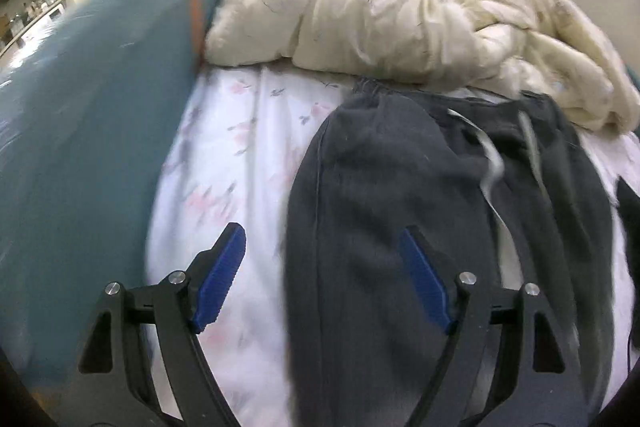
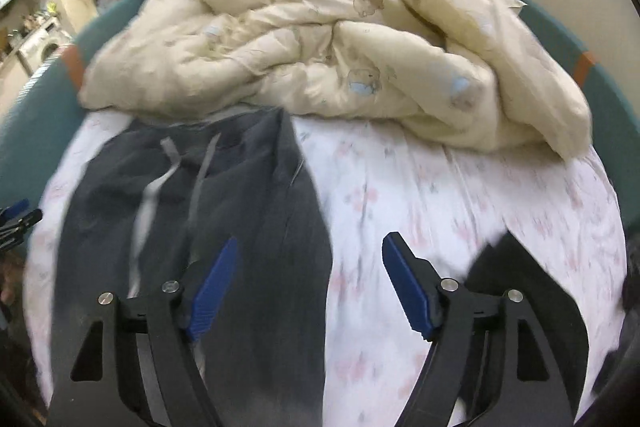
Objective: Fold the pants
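Dark grey sweatpants (image 1: pixel 392 195) with pale drawstrings lie on a white floral bed sheet (image 1: pixel 240 155), their waistband toward the bunched duvet. My left gripper (image 1: pixel 322 233) hovers open over the pants' left edge, one blue pad above the sheet and the other above the fabric, with nothing between them. In the right wrist view the same pants (image 2: pixel 224 195) lie at the left. My right gripper (image 2: pixel 310 243) is open above their right edge and the sheet (image 2: pixel 440 195), holding nothing. The left gripper's tips (image 2: pixel 18 213) show at the far left edge.
A crumpled cream duvet (image 1: pixel 400 7) (image 2: pixel 340 55) fills the back of the bed. A teal padded frame (image 1: pixel 92 107) (image 2: pixel 600 87) borders both sides. Another dark piece of cloth (image 2: pixel 516 267) lies at the right near my right gripper. Shelves with clutter (image 1: pixel 36 7) stand far left.
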`<state>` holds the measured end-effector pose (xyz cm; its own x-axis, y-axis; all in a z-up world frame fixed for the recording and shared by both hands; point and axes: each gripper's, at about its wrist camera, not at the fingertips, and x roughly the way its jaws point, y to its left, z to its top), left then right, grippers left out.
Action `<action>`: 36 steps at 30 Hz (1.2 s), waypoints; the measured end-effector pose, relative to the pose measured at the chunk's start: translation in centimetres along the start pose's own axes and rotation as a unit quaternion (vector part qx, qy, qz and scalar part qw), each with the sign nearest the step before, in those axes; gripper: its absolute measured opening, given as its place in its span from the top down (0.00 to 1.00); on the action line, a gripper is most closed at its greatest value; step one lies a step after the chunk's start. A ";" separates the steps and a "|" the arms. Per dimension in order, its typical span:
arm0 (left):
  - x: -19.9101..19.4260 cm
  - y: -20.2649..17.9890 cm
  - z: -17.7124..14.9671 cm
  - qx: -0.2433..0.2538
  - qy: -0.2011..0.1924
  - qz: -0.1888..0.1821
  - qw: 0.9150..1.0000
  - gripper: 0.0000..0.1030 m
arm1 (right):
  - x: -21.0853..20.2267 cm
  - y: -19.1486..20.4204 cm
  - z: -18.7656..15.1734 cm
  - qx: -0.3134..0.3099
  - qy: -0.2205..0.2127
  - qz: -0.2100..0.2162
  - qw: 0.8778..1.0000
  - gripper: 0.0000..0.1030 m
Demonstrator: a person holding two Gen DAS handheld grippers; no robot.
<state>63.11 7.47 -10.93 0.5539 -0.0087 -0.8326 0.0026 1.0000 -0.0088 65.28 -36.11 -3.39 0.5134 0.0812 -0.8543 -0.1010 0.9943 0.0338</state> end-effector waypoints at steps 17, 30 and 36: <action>11.4 -2.4 2.1 0.082 0.018 0.088 0.993 0.24 | 12.7 3.6 9.4 -0.128 -0.006 -0.137 0.982 0.97; 5.4 -3.7 1.7 0.075 -0.074 0.087 0.991 0.25 | 13.8 -1.2 4.5 -0.083 -0.011 -0.199 0.976 0.45; 1.0 -8.7 -3.9 0.092 -0.047 -0.040 0.994 0.26 | 6.6 2.1 -3.7 -0.025 0.014 0.150 0.988 0.45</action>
<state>60.43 -1.28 -13.85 0.6209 -0.0963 -0.7779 0.1977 0.9796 0.0366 65.31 -33.69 -10.81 0.4298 0.3688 -0.8242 -0.2874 0.9212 0.2623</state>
